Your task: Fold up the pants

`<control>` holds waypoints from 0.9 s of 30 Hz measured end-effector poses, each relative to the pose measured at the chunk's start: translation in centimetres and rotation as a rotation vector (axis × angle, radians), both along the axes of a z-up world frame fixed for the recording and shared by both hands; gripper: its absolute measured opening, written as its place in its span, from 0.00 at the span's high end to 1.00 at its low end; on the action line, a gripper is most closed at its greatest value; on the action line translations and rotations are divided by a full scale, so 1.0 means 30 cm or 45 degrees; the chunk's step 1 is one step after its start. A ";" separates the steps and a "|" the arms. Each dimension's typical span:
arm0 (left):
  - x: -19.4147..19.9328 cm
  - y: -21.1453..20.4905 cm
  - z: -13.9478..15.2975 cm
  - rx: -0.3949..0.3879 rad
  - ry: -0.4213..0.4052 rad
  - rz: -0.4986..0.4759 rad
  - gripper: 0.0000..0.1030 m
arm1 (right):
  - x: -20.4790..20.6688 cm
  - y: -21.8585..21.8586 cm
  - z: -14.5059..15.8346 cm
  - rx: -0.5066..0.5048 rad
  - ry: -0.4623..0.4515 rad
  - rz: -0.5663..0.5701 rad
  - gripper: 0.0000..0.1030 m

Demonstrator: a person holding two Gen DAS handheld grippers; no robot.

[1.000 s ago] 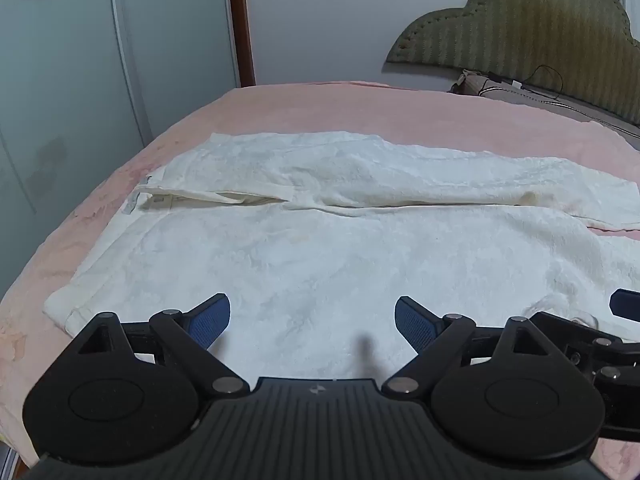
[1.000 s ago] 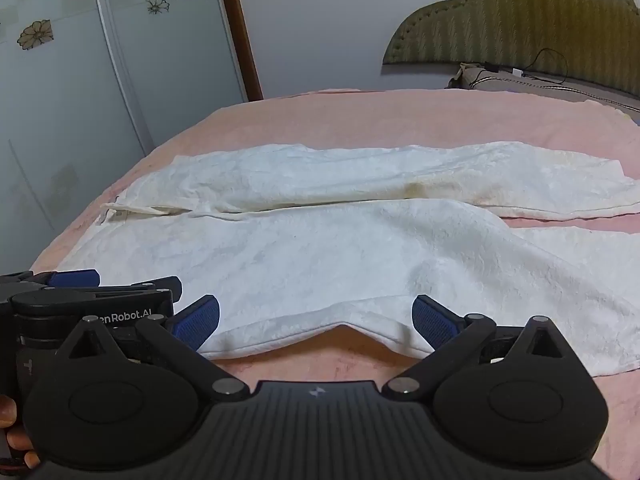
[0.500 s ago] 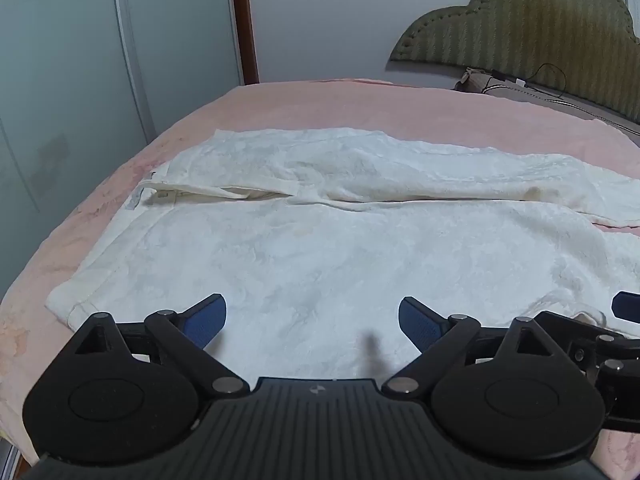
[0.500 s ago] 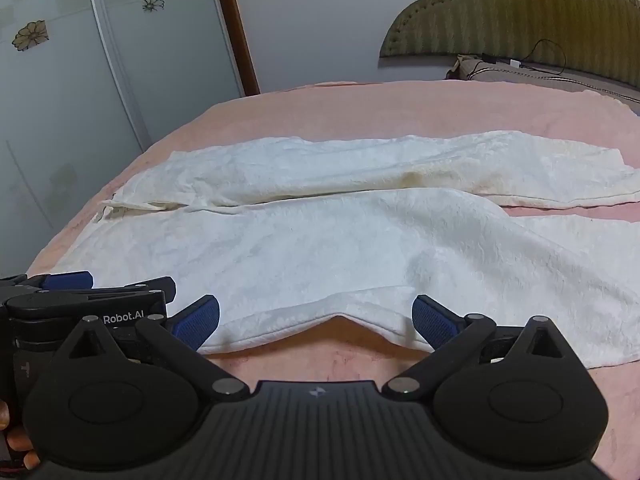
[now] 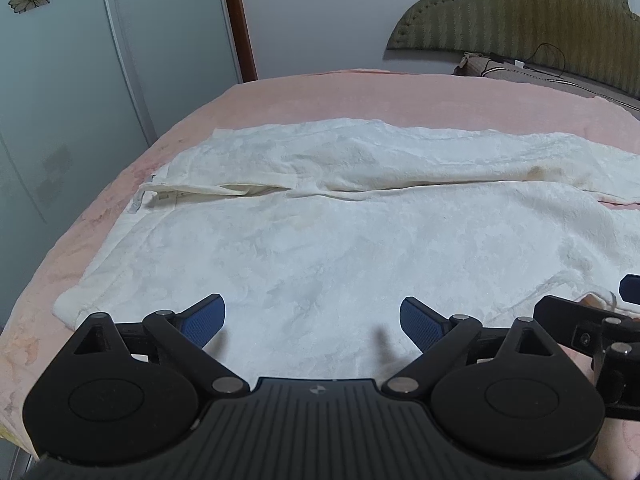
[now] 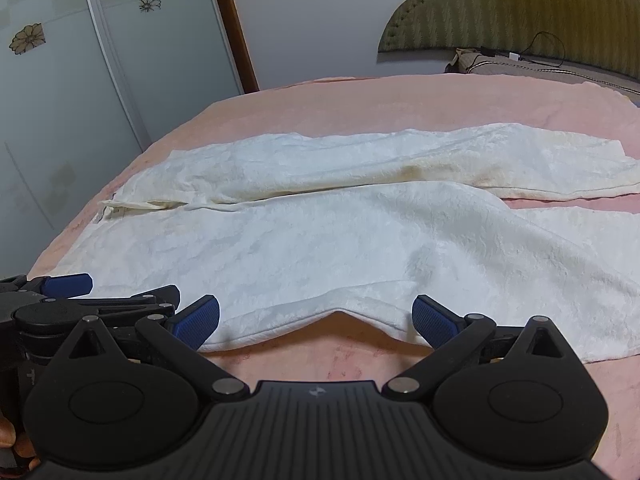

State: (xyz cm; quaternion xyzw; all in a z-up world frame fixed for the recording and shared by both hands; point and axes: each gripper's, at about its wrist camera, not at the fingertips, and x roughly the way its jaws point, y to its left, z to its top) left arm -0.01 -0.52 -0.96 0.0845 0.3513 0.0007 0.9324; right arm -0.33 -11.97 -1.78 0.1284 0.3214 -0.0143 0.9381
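Observation:
White pants lie flat on the pink bed, waistband to the left and both legs running to the right; they also show in the right wrist view. My left gripper is open and empty, low over the near leg by its front hem. My right gripper is open and empty, straddling the near edge of the same leg where the cloth dips. The right gripper shows at the right edge of the left wrist view, and the left gripper at the left of the right wrist view.
The pink bedspread covers the bed, whose left edge drops toward frosted wardrobe doors. An olive padded headboard and a pillow with a cable are at the far right.
Both grippers have moved slightly forward and lower toward the near edge of the pants. The jaws stay open and the pants have not moved.

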 end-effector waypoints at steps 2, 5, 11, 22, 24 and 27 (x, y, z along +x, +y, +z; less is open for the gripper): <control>-0.002 0.000 0.000 0.004 0.000 0.003 0.07 | 0.000 -0.001 -0.001 0.004 0.002 0.001 0.00; -0.003 -0.004 -0.001 0.007 -0.001 0.006 0.07 | 0.000 -0.003 0.000 0.006 0.002 0.001 0.00; -0.002 -0.007 -0.005 0.021 -0.001 0.006 0.07 | 0.000 -0.003 -0.001 0.006 0.002 0.002 0.00; 0.003 -0.002 -0.009 0.029 0.006 0.011 0.07 | -0.002 -0.002 0.000 0.008 0.003 0.003 0.00; 0.003 0.000 -0.010 0.027 0.008 0.011 0.07 | -0.001 -0.002 0.000 0.008 0.003 0.003 0.00; 0.005 0.002 -0.013 0.028 0.013 0.013 0.07 | -0.002 -0.001 -0.001 0.009 0.005 0.004 0.00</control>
